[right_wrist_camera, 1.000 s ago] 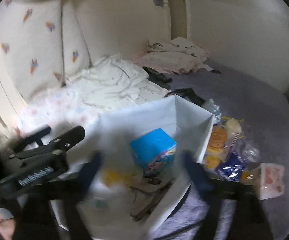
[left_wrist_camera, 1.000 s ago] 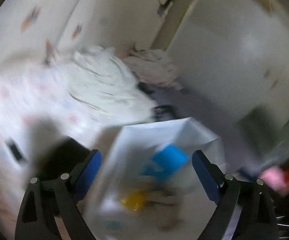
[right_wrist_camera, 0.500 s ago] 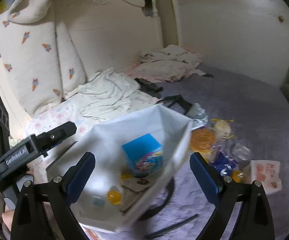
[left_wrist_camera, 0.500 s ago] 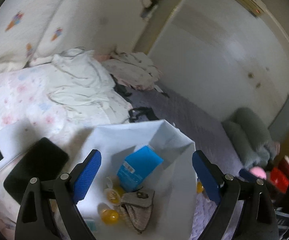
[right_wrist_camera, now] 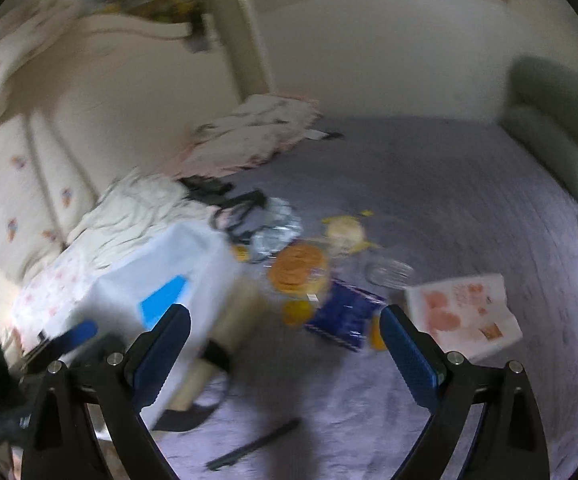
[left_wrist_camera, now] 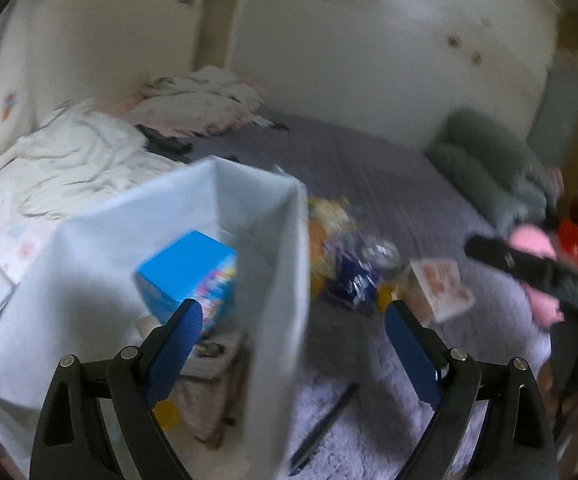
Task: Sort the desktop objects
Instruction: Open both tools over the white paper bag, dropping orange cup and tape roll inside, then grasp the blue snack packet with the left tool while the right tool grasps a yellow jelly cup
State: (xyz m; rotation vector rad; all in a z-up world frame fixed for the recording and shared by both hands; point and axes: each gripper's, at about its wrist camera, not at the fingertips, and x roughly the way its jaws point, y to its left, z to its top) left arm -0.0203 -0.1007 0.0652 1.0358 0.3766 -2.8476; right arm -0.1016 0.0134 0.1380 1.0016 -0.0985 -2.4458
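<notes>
I find the bed [right_wrist_camera: 429,184], under a lilac cover, carrying everything; it serves in place of a worktop. On its left side stands the white fabric bin [left_wrist_camera: 281,240], already holding a blue carton [left_wrist_camera: 187,272] and smaller items I cannot identify through the blur.

The unsorted heap lies just right of the bin: a white printed packet [right_wrist_camera: 465,316], an orange round snack pack [right_wrist_camera: 299,268], a dark blue pouch [right_wrist_camera: 345,314] and a clear wrapper [right_wrist_camera: 389,272]. A dark pen-like stick [right_wrist_camera: 253,446] lies apart, nearer the cameras, its long axis slanting from lower left to upper right.

The right tool [right_wrist_camera: 285,344] hangs wide, holding nothing, with the blue pouch directly ahead between its finger lines and close. The left tool [left_wrist_camera: 293,344] is also wide and empty, straddling the bin's right wall, so the heap sits ahead and to its right.

My judgement: the right tool is the nearer and better aligned for the pouch. The pouch's long axis appears to run roughly along the right tool's line of sight, though motion blur makes that uncertain. The carry to the bin would go leftward.
</notes>
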